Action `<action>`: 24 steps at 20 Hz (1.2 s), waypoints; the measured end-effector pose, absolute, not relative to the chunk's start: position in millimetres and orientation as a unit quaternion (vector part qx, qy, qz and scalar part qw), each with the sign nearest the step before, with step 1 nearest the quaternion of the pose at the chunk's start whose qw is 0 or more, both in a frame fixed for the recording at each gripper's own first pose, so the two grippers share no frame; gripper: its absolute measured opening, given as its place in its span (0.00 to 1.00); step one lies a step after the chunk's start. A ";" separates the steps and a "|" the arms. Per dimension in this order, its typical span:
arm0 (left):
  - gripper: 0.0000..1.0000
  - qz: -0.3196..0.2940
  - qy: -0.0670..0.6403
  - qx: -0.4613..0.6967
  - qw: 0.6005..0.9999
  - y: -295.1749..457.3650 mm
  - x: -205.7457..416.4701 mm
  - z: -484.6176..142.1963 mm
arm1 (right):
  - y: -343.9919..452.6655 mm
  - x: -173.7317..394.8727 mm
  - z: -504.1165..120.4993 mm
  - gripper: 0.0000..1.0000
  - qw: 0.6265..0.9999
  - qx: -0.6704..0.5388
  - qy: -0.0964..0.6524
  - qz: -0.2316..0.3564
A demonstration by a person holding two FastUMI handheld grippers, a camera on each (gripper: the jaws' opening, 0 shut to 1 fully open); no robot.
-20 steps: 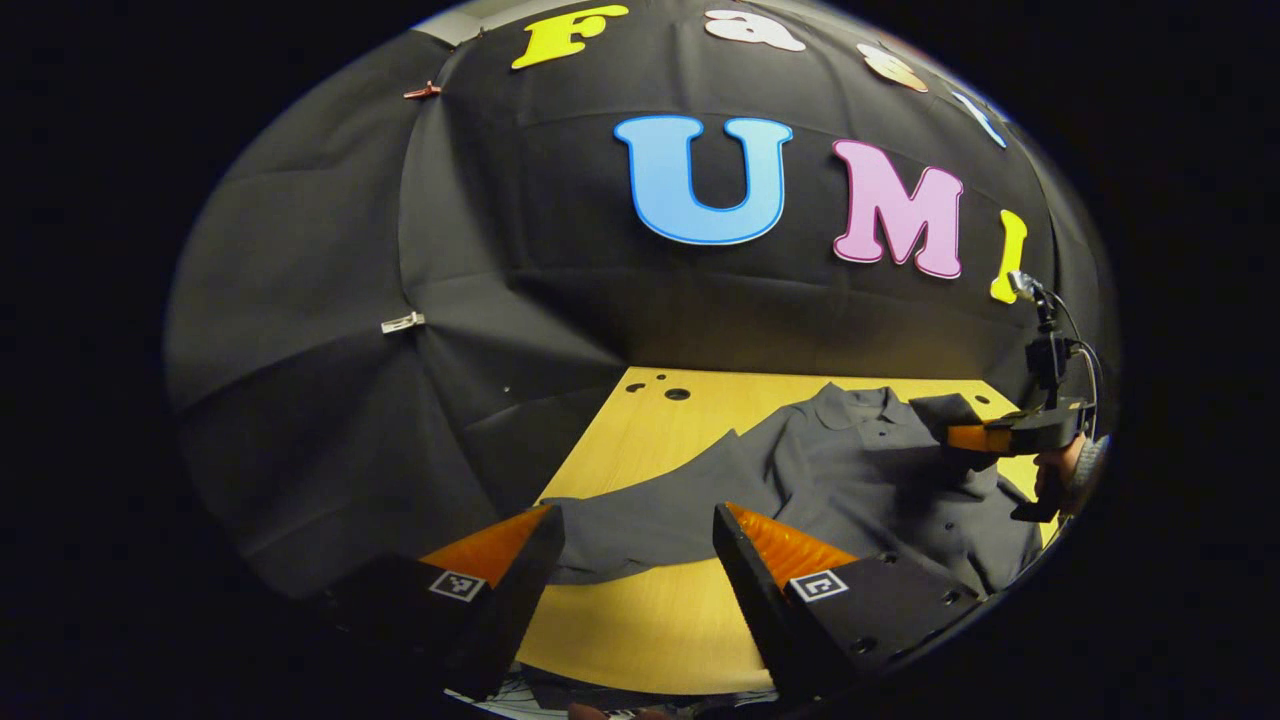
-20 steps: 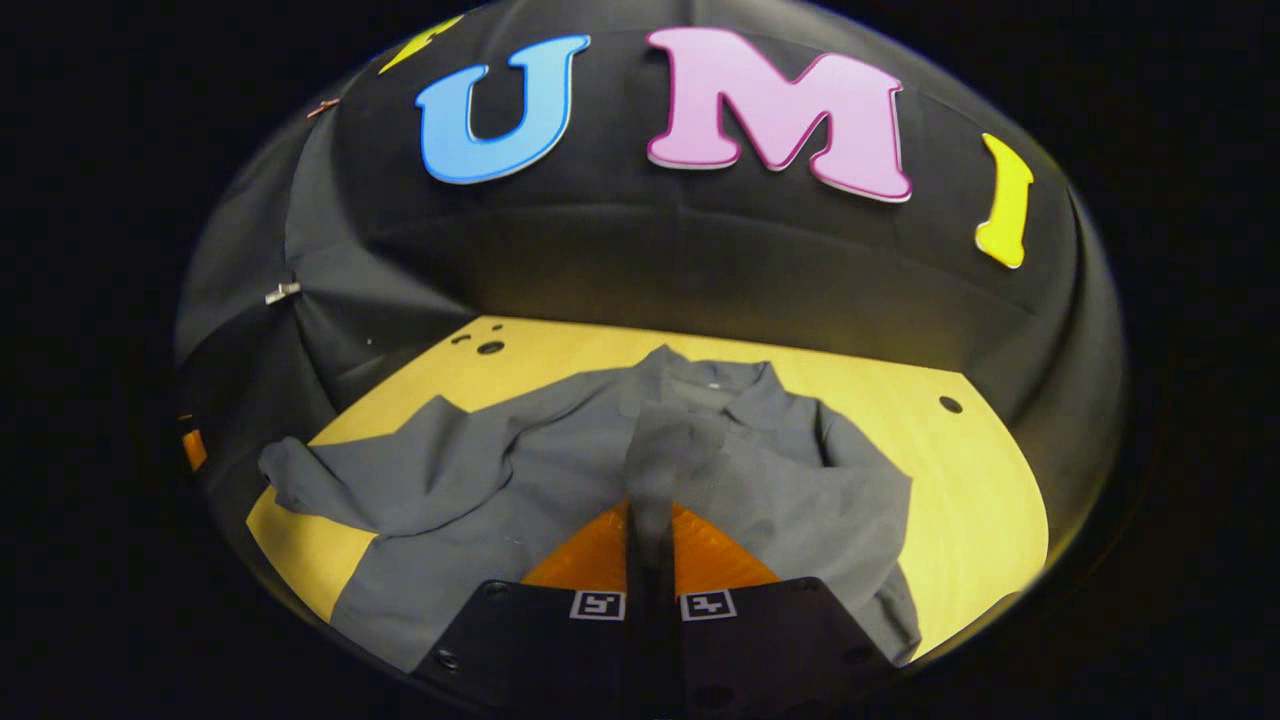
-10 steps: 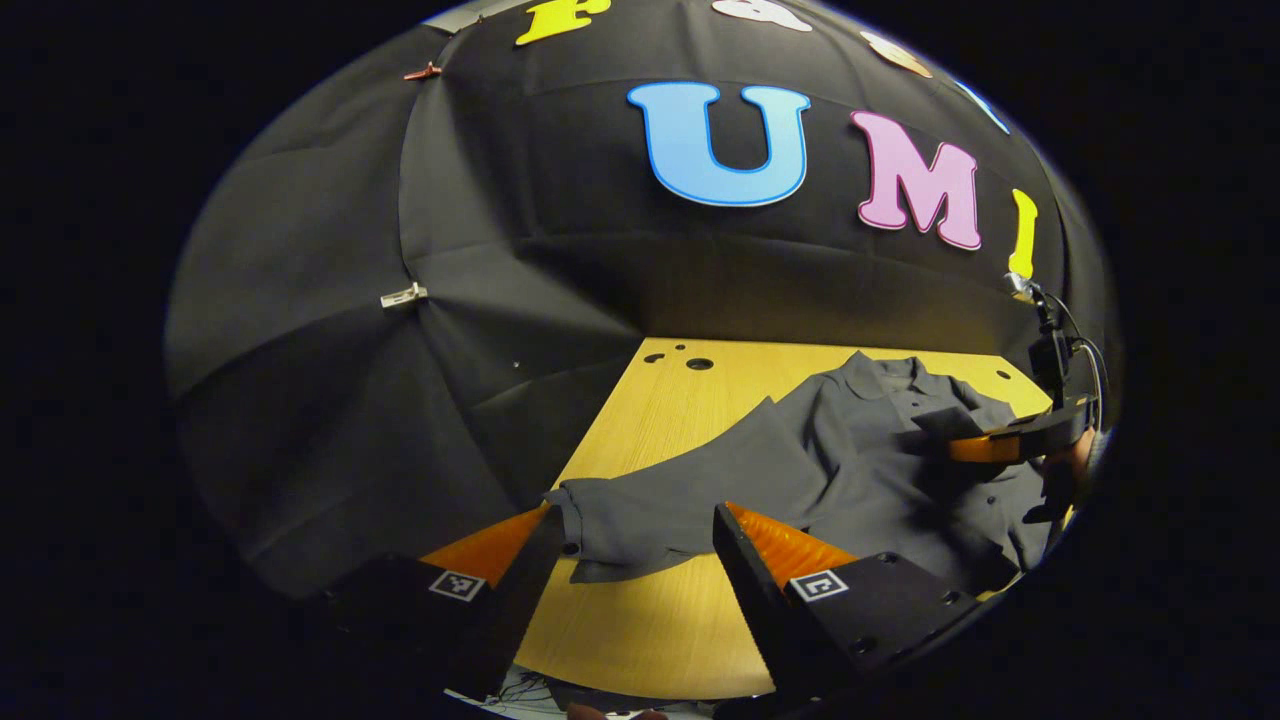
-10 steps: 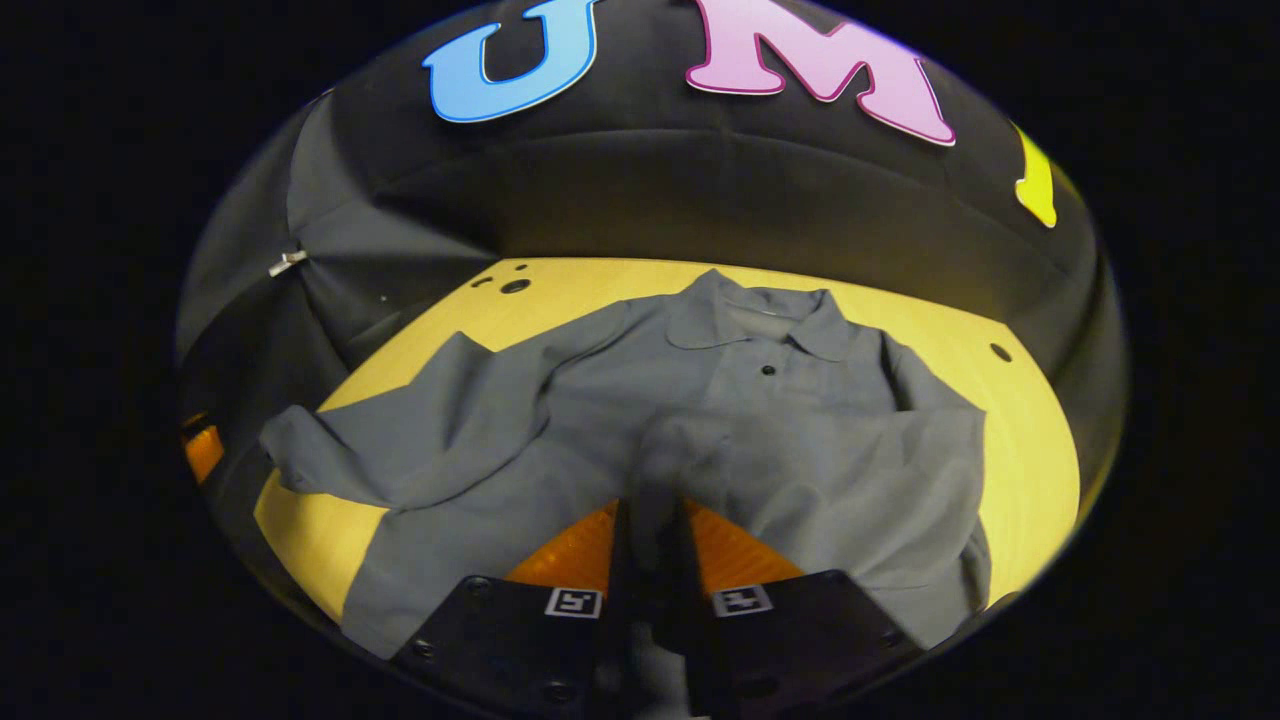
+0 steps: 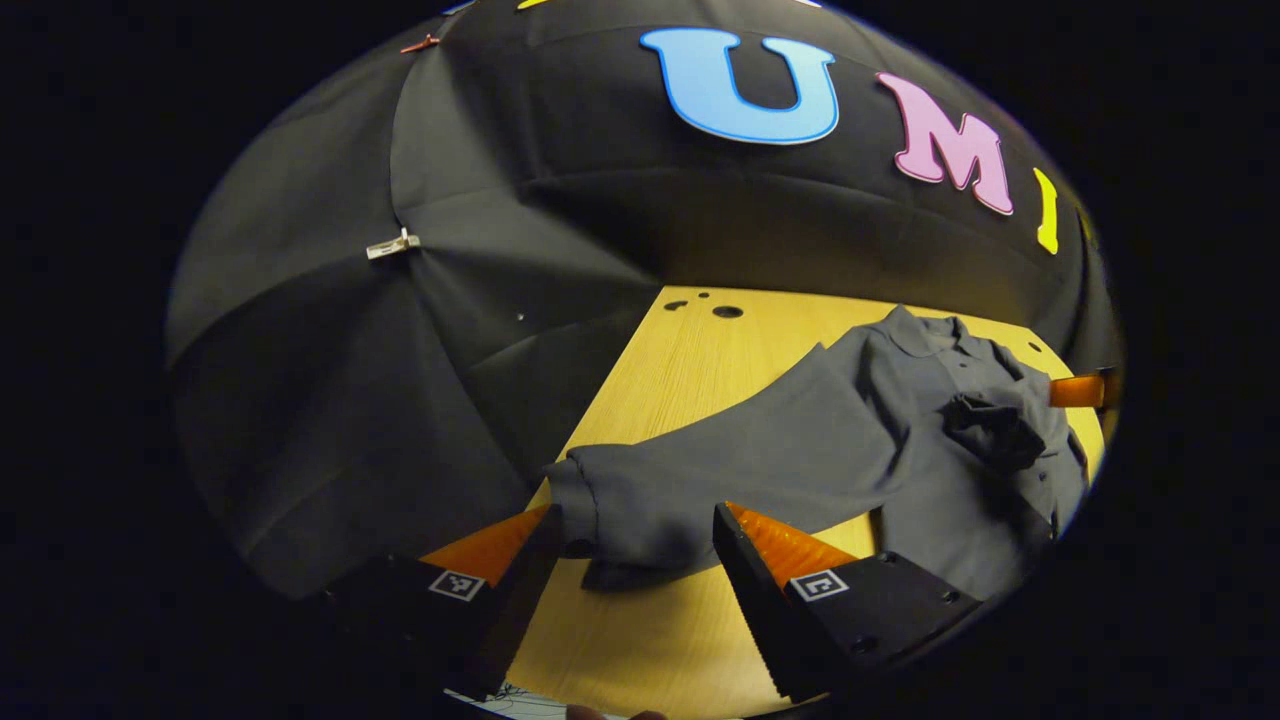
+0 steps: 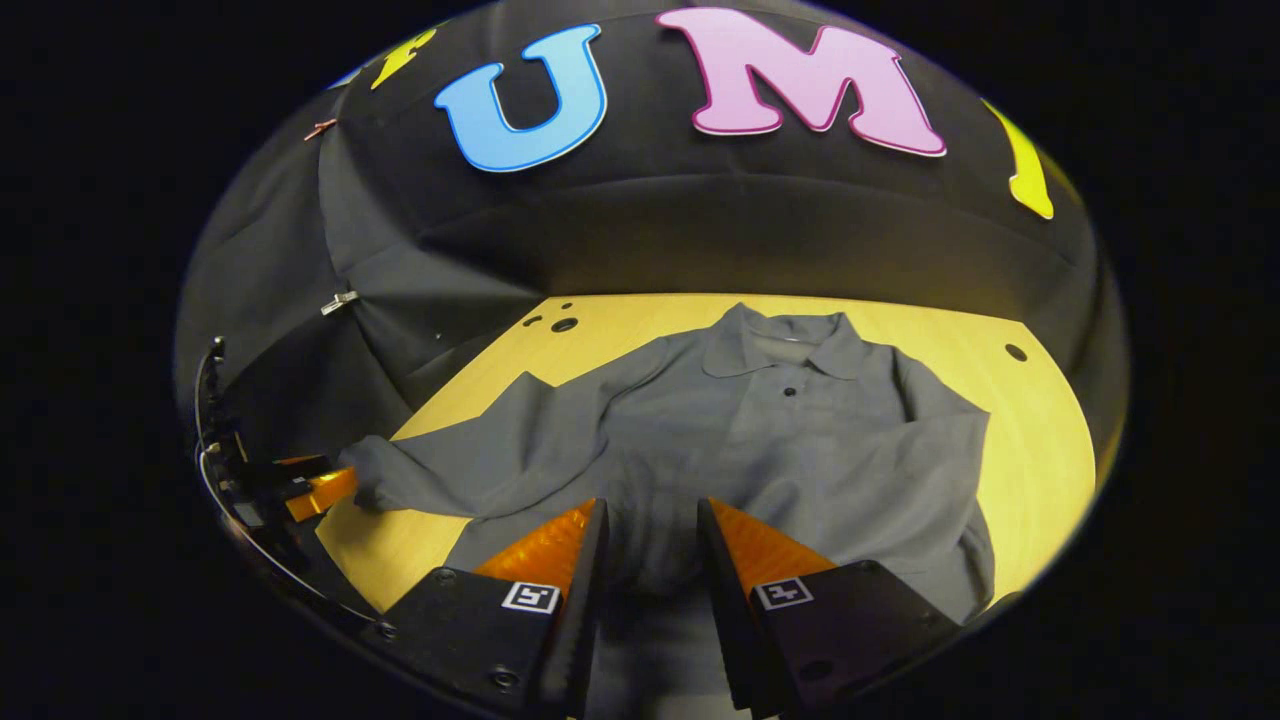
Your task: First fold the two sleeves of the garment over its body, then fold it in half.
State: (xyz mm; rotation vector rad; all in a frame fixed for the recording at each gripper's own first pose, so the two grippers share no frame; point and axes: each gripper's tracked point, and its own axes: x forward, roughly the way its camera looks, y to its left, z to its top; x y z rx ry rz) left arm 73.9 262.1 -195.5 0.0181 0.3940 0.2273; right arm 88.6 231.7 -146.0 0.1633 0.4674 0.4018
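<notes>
Currently a grey long-sleeved collared shirt [image 6: 760, 440] is laid flat, front up, on a light wooden tabletop [image 6: 1040, 440], collar toward the upper part of the right gripper view. One sleeve [image 6: 930, 450] is seen folded across the shirt body at the right of that frame; its crumpled cuff is seen as a dark bunch at the right of the left gripper view [image 5: 990, 430]. The other sleeve [image 5: 720, 470] is stretched out sideways over bare wood, running from right of centre down to lower centre in the left gripper view.

The left gripper [image 5: 632, 525] is shown at the bottom of its own view with fingers spread apart; the cuff of the outstretched sleeve is placed in the gap between them, and the left finger tip is seen at the cuff edge, though contact cannot be confirmed. No clamping is visible. The same gripper is seen at the far left edge of the right gripper view [image 6: 320, 490], right beside the cuff end.

The right gripper [image 6: 650, 515] is shown at the bottom of its own view, fingers parted and nothing grasped, above the lower front of the shirt. One finger of it is glimpsed at the right edge of the left gripper view [image 5: 1078, 390]. Small holes [image 5: 727, 312] are seen in the tabletop near its far edge.
</notes>
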 end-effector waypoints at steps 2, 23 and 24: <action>0.95 0.119 0.213 0.007 0.970 268.2 82.2 -211.4 | 213.2 80.7 -138.5 0.55 0.954 0.085 0.224 0.182; 0.06 0.096 0.216 0.051 0.970 226.0 111.3 -178.6 | 76.3 31.6 -126.3 0.56 0.967 0.125 0.199 0.097; 0.06 0.091 0.198 0.053 0.975 215.4 109.6 -160.9 | 69.4 30.9 -127.4 0.56 0.967 0.128 0.198 0.094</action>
